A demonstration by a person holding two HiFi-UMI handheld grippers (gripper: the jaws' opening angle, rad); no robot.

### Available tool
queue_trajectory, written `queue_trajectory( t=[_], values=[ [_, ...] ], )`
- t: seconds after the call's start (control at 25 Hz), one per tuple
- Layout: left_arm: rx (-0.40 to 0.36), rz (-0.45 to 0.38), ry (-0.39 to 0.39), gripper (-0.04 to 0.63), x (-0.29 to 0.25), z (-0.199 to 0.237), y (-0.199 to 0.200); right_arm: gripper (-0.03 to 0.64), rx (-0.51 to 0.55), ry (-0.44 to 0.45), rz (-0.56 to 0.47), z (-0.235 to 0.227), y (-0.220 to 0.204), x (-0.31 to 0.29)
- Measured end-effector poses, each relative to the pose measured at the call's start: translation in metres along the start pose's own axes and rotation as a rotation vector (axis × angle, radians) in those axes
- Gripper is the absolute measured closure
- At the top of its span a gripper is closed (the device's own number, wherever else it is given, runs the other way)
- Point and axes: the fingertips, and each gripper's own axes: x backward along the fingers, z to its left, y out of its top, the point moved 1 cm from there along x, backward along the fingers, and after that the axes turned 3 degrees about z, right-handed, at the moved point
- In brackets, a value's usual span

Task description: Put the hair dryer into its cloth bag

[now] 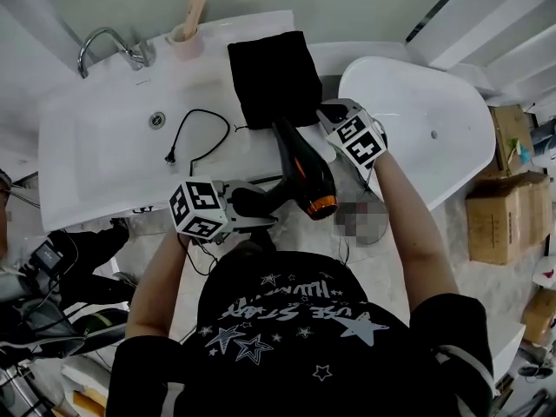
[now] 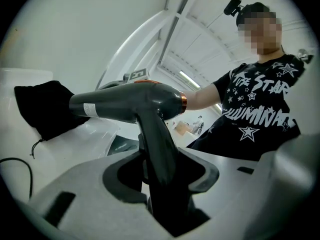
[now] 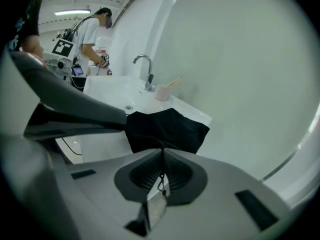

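The black hair dryer [image 1: 304,170] with an orange ring hangs over the counter's front edge, its nozzle tip at the mouth of the black cloth bag [image 1: 274,76]. My left gripper [image 1: 252,208] is shut on the dryer's handle [image 2: 160,154]. The dryer's barrel [image 2: 130,101] points at the bag [image 2: 42,106]. My right gripper [image 1: 323,115] sits at the near right corner of the bag. Its jaws are shut on the bag's thin black drawstring [image 3: 161,181]. In the right gripper view the bag [image 3: 165,129] lies just beyond my right gripper [image 3: 162,176], with the dryer [image 3: 65,106] coming in from the left.
The dryer's power cord [image 1: 195,137] loops in the white sink [image 1: 104,137], which has a faucet [image 1: 109,46] and a pink cup [image 1: 184,37] at the back. A white bathtub [image 1: 434,120] stands at the right, cardboard boxes [image 1: 508,207] beyond it. Another person [image 3: 92,34] stands far off.
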Motion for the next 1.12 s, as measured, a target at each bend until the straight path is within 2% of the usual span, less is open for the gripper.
queue_trajectory(
  t=[0.28,0.56,0.84,1.12],
  values=[
    [-0.049,0.074,-0.113,0.411,-0.002,0.012,-0.003,0.601,-0.026,0.003,0.005,-0.009,0.008,-0.013],
    [-0.099,0.134,-0.168,0.411,-0.005,0.030,-0.002,0.601,-0.027,0.036,0.008,-0.002,0.017,-0.008],
    [-0.137,0.209,-0.178,0.411,-0.001,0.056,0.003,0.601,-0.032,0.085,-0.002,0.004,0.018,-0.006],
    [-0.131,0.259,-0.155,0.411,-0.005,0.075,0.006,0.603,0.001,0.148,-0.002,0.002,0.011,-0.006]
  ],
)
